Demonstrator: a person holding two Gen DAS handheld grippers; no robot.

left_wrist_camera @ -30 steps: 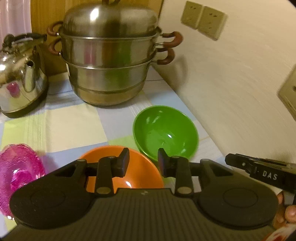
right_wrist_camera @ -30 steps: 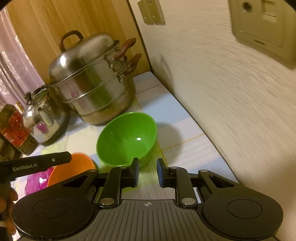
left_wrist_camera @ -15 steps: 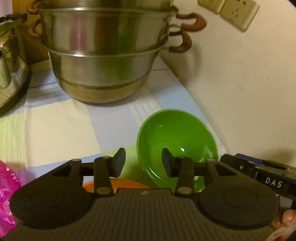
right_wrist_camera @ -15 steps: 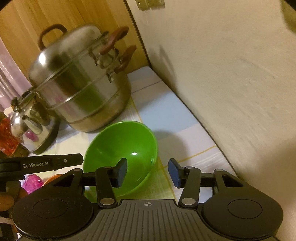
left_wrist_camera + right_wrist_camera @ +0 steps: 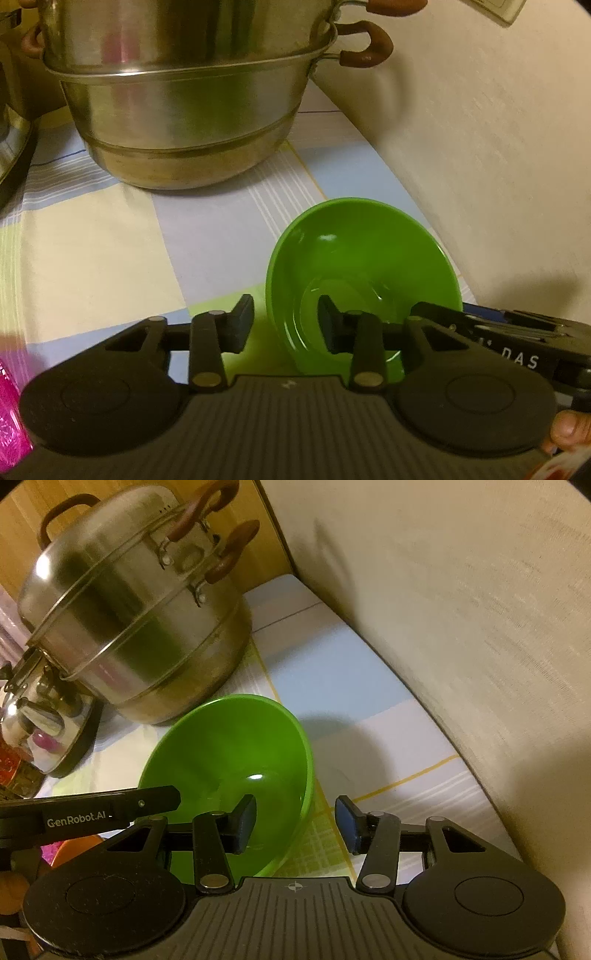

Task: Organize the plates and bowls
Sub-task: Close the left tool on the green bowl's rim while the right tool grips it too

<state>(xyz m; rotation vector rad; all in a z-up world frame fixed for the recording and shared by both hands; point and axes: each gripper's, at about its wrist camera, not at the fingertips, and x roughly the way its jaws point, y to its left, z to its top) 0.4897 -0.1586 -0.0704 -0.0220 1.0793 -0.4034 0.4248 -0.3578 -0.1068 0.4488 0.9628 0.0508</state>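
Bowl (image 5: 364, 273), green and glossy, is seen on the checked cloth (image 5: 110, 251) near the wall (image 5: 498, 147), in front of the steamer pot (image 5: 177, 92). Both grippers are straddling its rim from opposite sides. The left gripper (image 5: 286, 323) has just been closing, one finger inside and one outside the near wall, pads not yet pressing. The right gripper (image 5: 295, 821) has likewise been narrowing slightly, rim between its fingers, nothing gripped. The bowl is judged light, stiff plastic, smooth and likely slippery; the thin rim is best pinched squarely, since a slanted pinch could let it slide or tip.
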